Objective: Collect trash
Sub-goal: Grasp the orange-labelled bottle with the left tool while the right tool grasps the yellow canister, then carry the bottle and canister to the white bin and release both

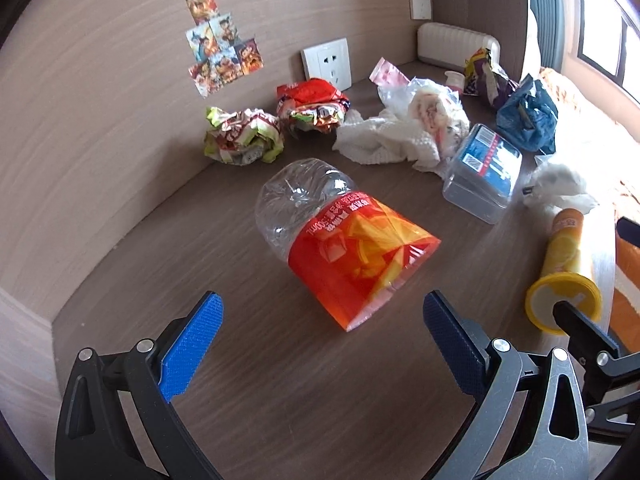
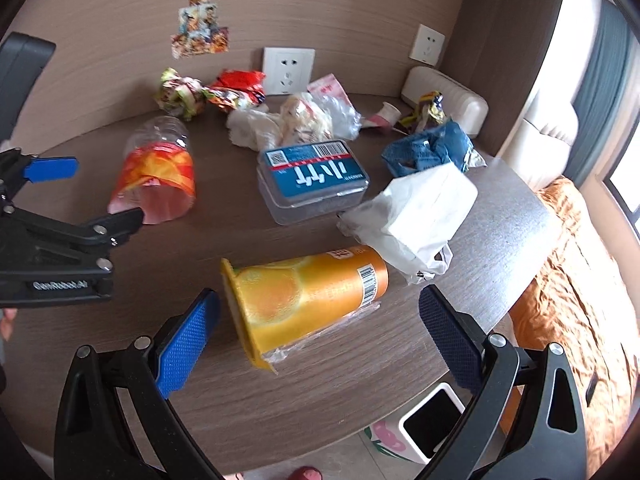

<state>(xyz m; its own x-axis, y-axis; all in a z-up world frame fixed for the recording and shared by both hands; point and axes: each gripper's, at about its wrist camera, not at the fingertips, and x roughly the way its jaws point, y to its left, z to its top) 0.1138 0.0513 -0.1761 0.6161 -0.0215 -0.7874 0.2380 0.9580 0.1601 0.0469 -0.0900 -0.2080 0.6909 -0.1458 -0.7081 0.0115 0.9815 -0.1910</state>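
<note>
L gripper [image 1: 322, 344] hangs over the near part of the wood table [image 1: 280, 400], blue-padded fingers [image 1: 192, 344] spread wide, nothing between them. Just beyond its tips lies a crushed clear plastic bottle [image 1: 340, 236] w/ red-orange label, on its side, base pointing away. R gripper [image 2: 320, 344] is also spread wide & empty, fingers either side of a yellow-orange cup [image 2: 308, 300] lying on its side near the table's front edge, rim toward the L finger; pads not touching it. Below the table edge, near R, a small white bin [image 2: 430, 424] w/ dark opening stands on the floor.

Mid-table: clear plastic box [image 2: 312, 180] w/ blue label, R of the bottle; a white plastic bag [image 2: 416, 212] just R of the box, touching the cup's far end. Farther: white crumpled tissue [image 2: 252, 126] & clear wrapper [image 2: 320, 114] piled together, blue crumpled bag [image 2: 428, 148] to the R. Along the far wall: green crumpled wrapper [image 2: 180, 92] & red snack wrapper [image 2: 240, 88] side by side, small paper cup [image 2: 386, 114] tipped over, purple-yellow wrapper [image 2: 428, 110]. In the far R corner, a beige ribbed case [image 2: 444, 92]. Wall has two sockets [image 2: 288, 70] & stickers [image 2: 200, 36].
</note>
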